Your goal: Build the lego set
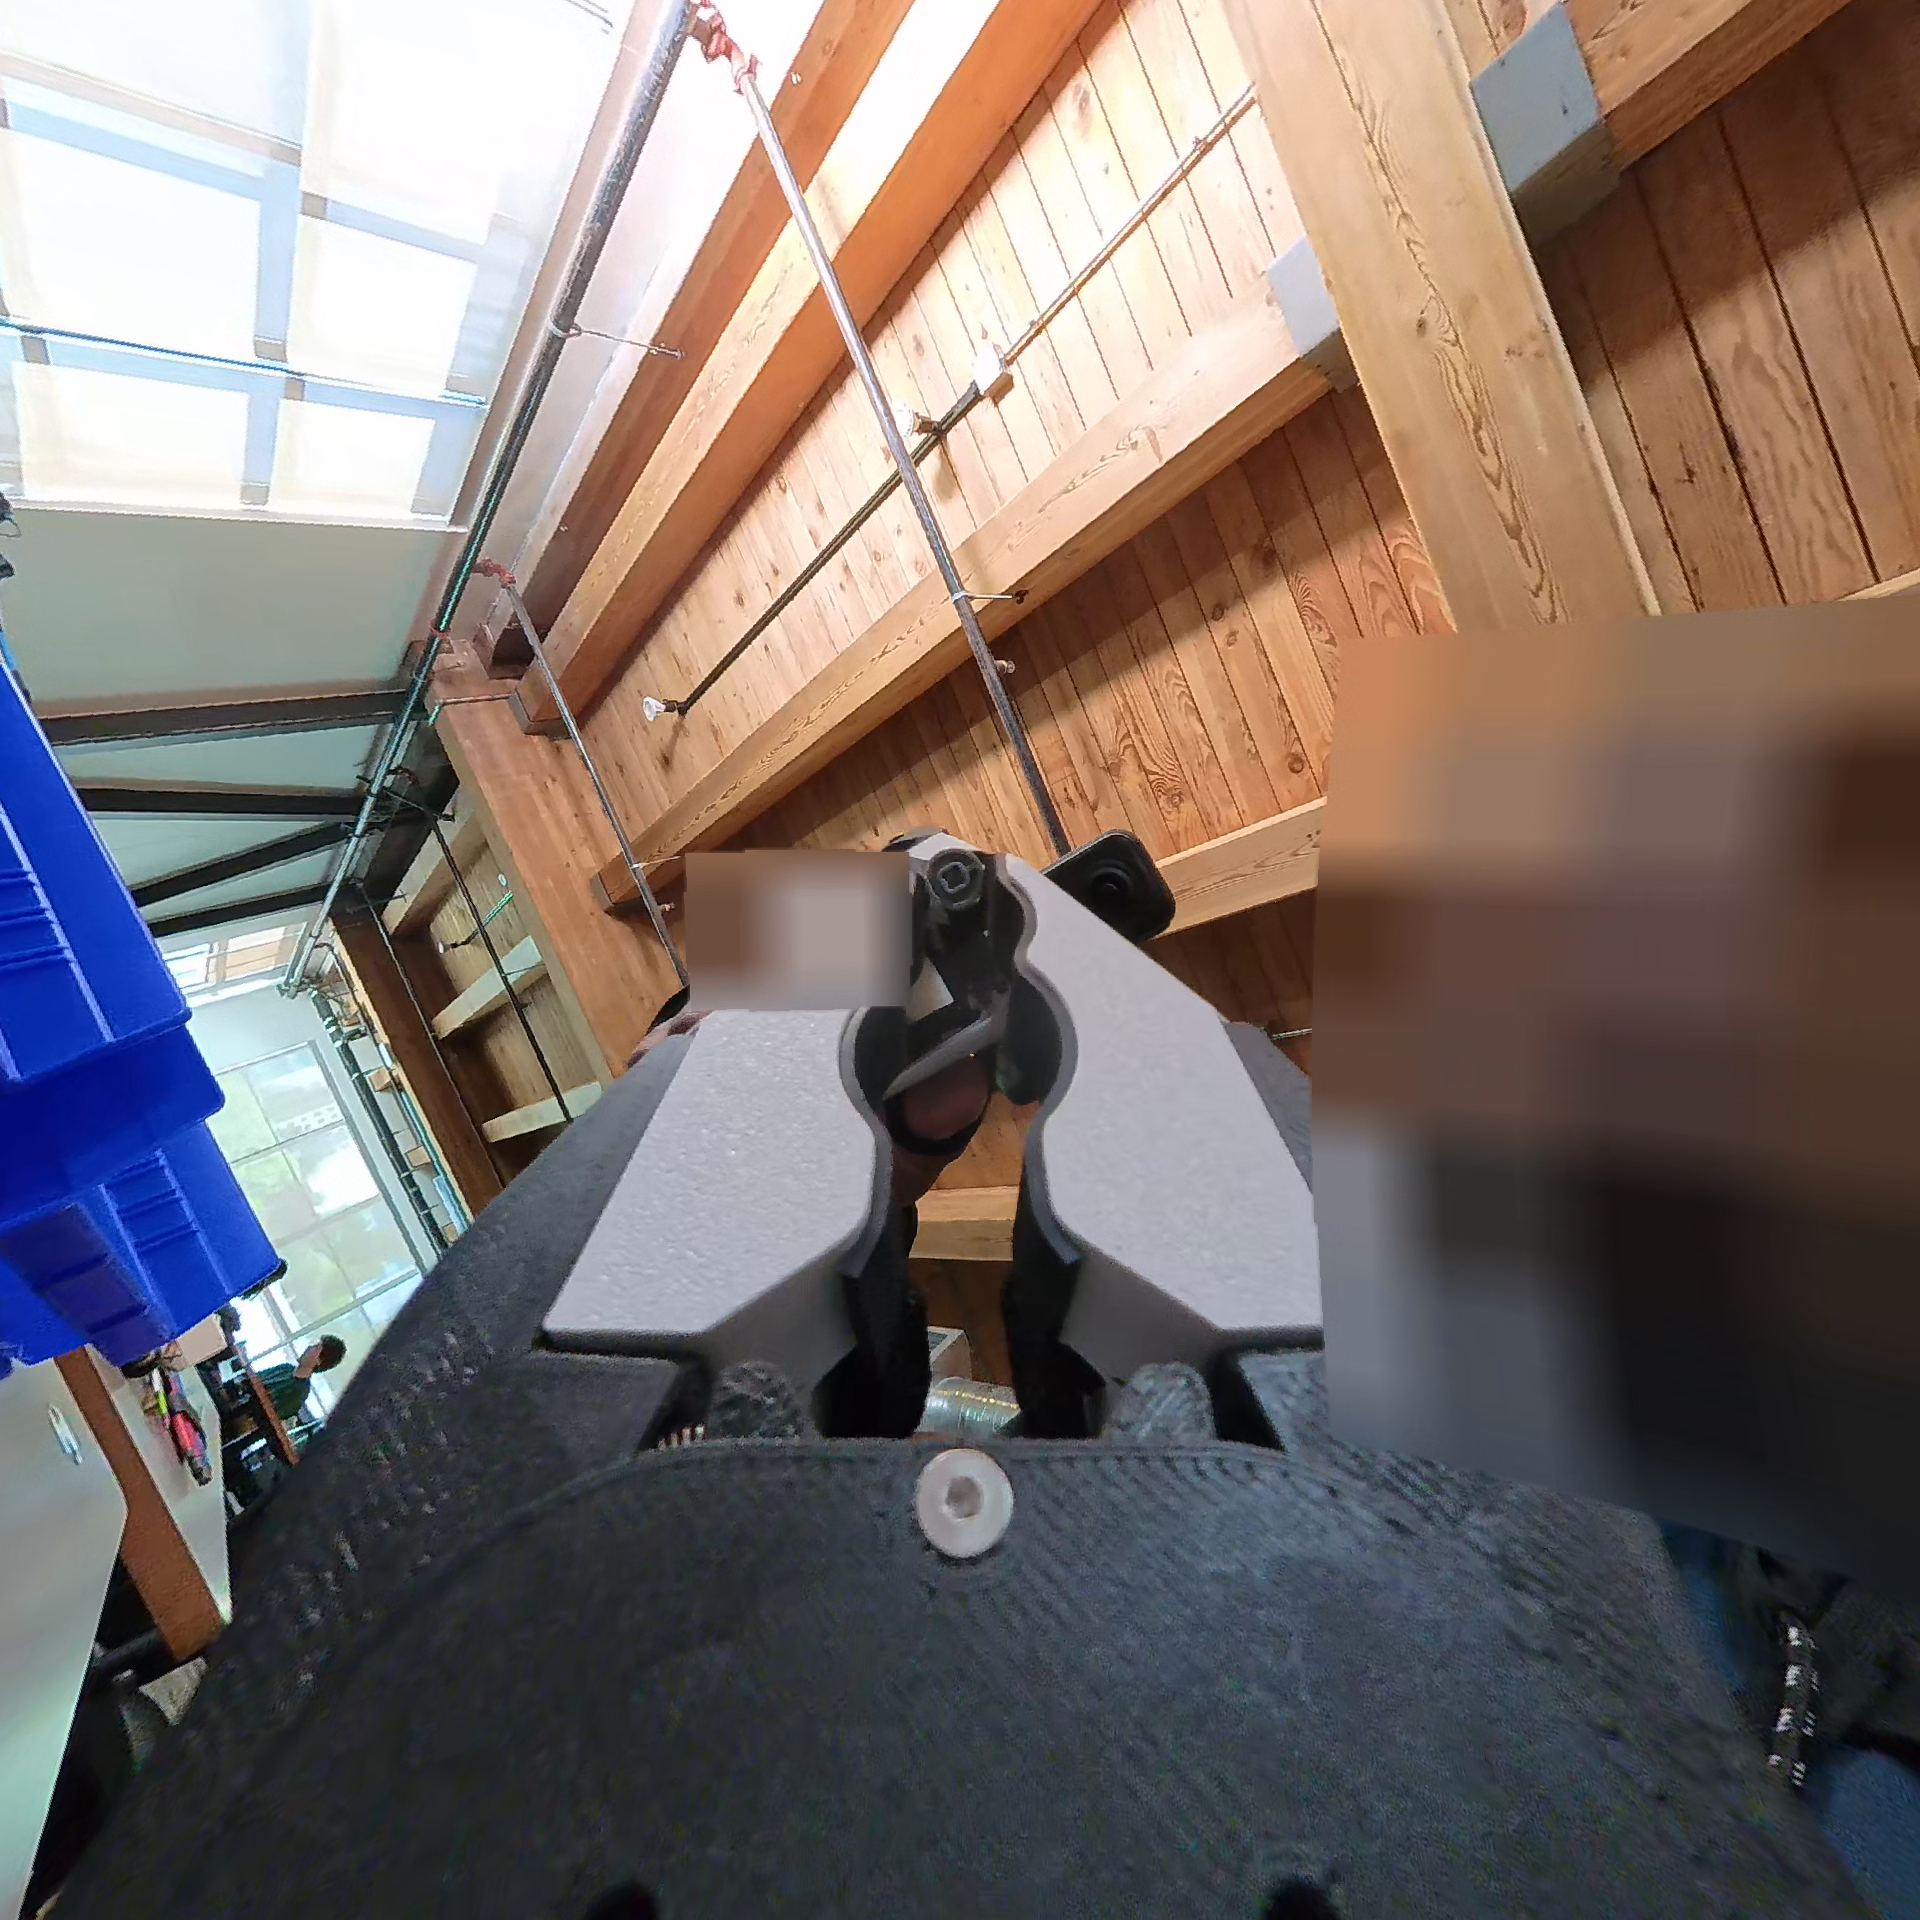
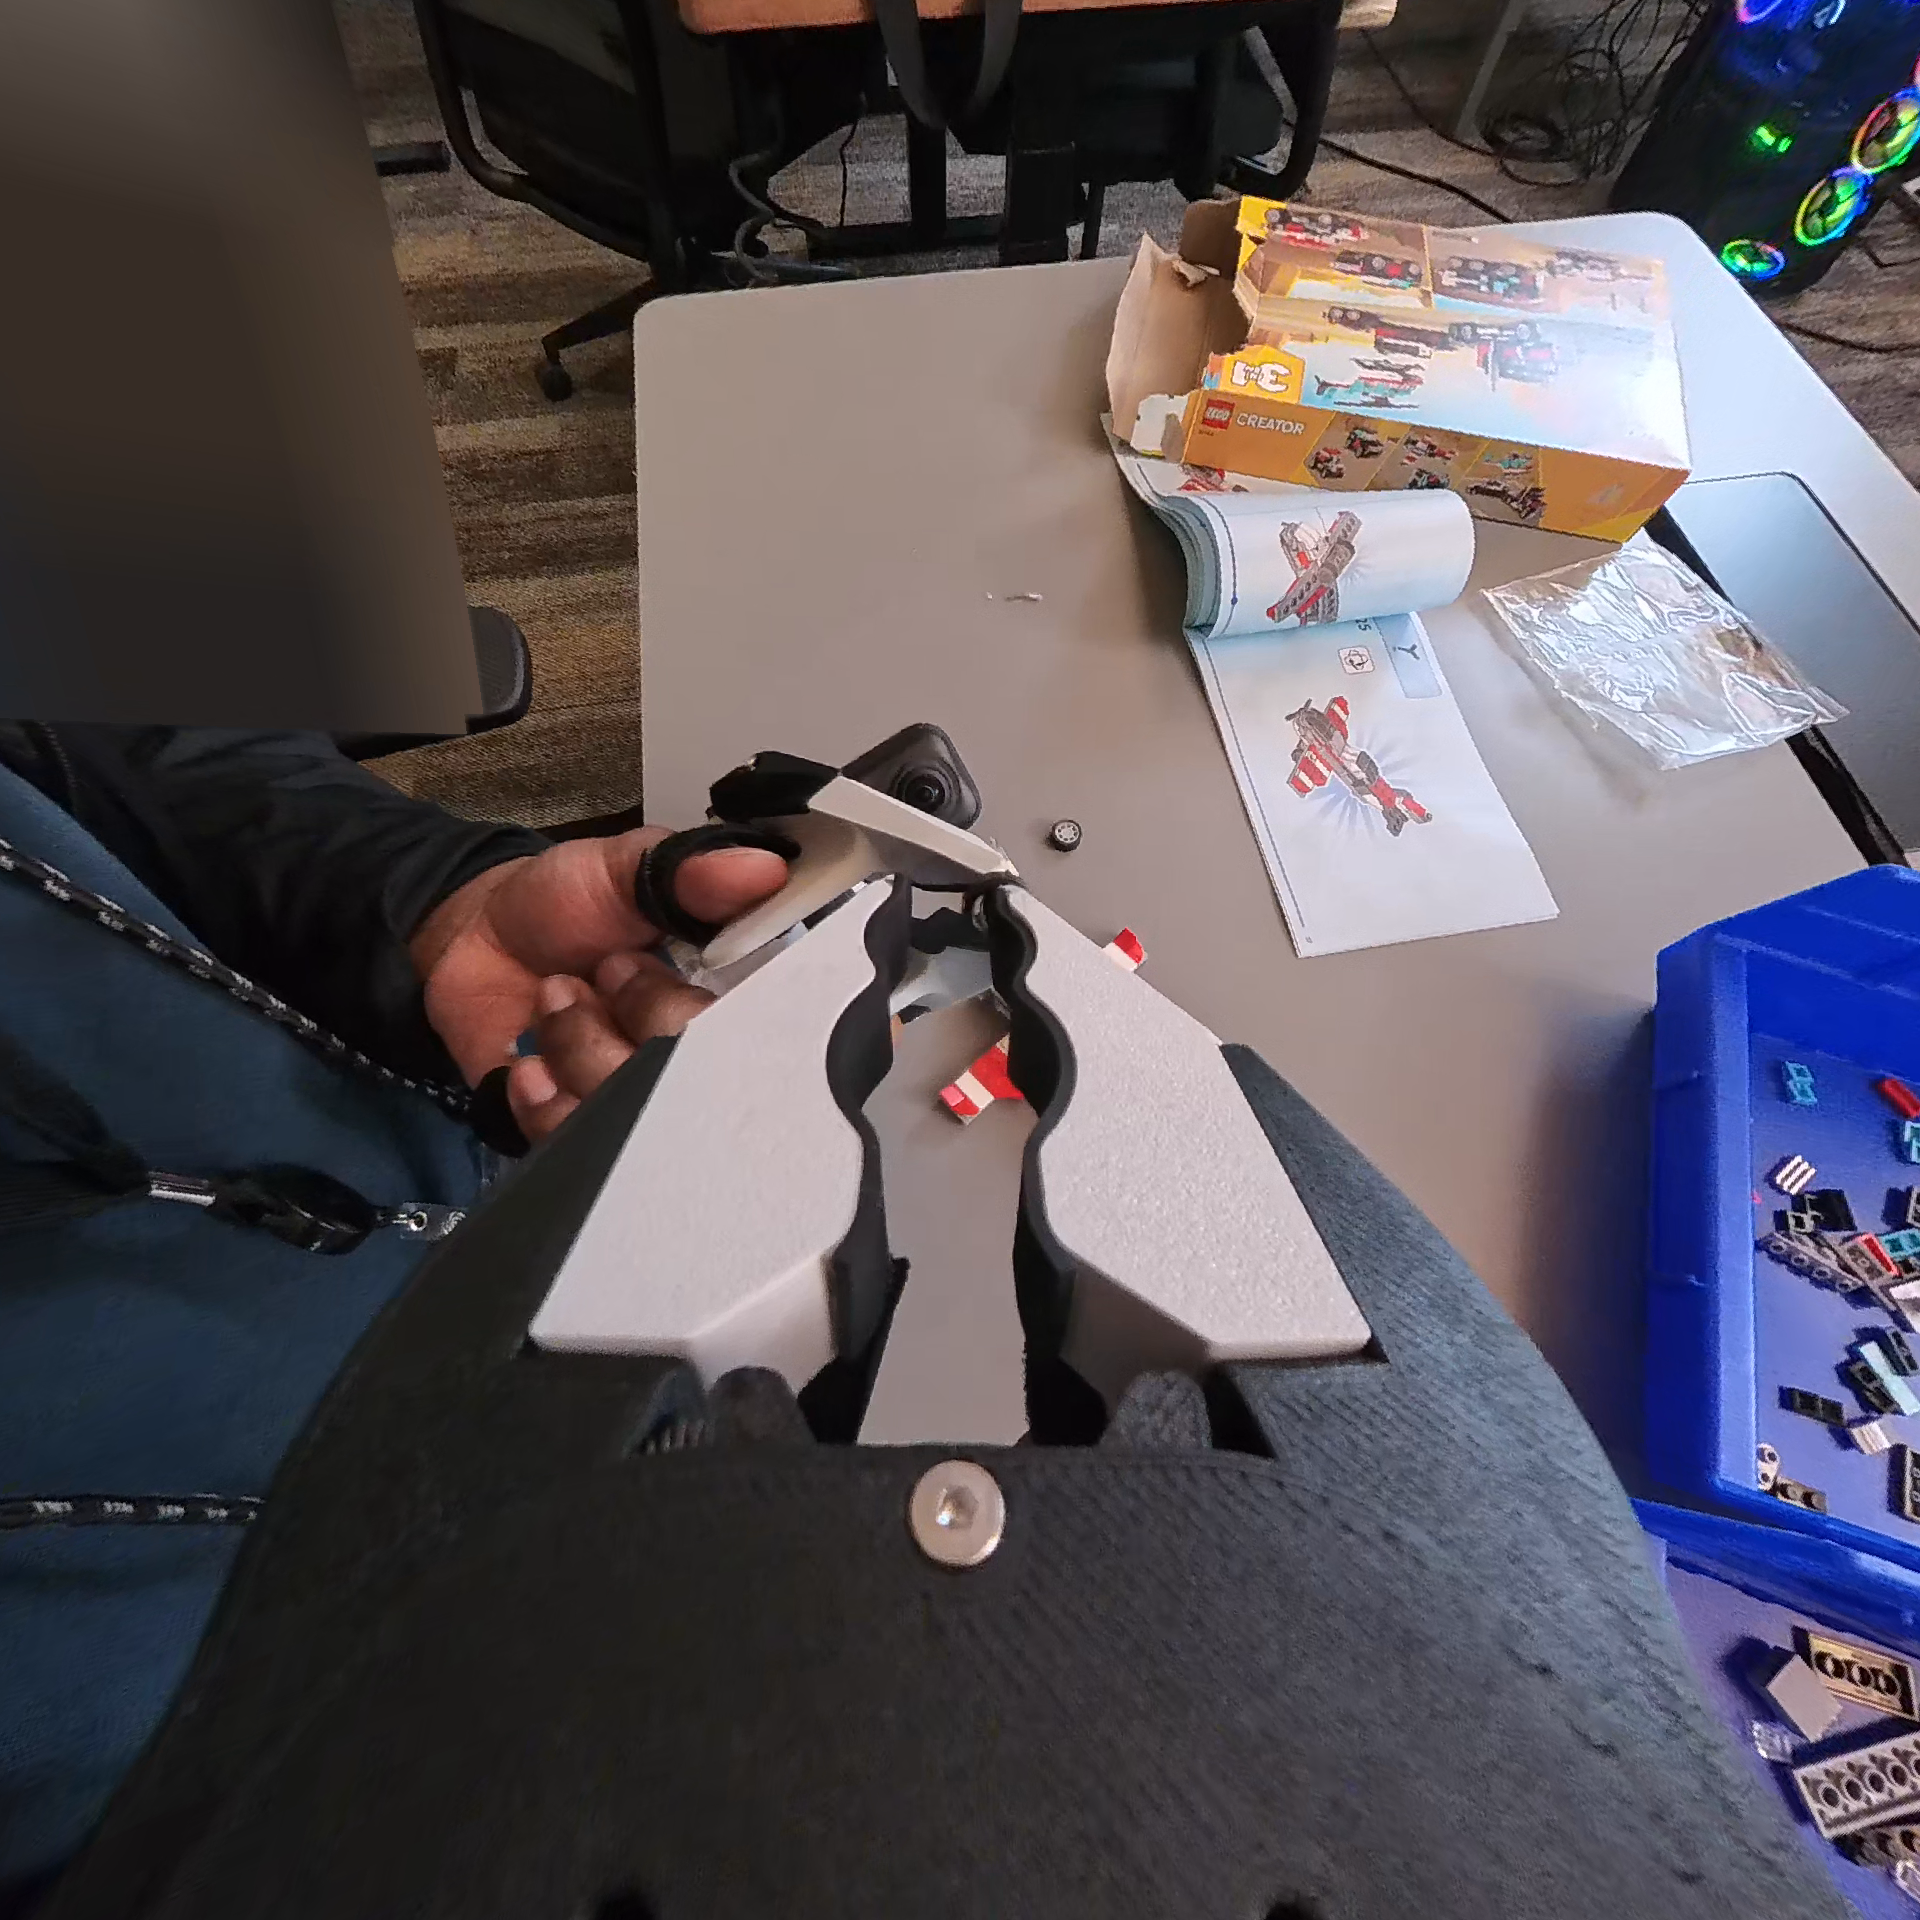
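Observation:
In the right wrist view, my right gripper (image 2: 948,894) is above the grey table (image 2: 831,520), its jaws nearly together on the plane model (image 2: 935,982). The model has a grey-blue body and red-and-white wings. My left gripper (image 2: 992,868), held by a hand (image 2: 561,956), comes in from the left and meets it tip to tip. In the left wrist view, my left gripper (image 1: 951,904) points up at the wooden ceiling and is shut on a small dark piece (image 1: 951,871) with a round end. The right gripper's camera (image 1: 1117,883) shows just behind it.
A small black wheel (image 2: 1062,834) lies on the table just past the grippers. Behind it are an open instruction booklet (image 2: 1361,790), the yellow set box (image 2: 1434,374) and a clear plastic bag (image 2: 1652,655). A blue bin (image 2: 1683,1195) of loose pieces stands at the right. The grippers are tip to tip, or close to it. The small black wheel (image 2: 1062,834) is about equally far from each gripper, around 25 centimetres.

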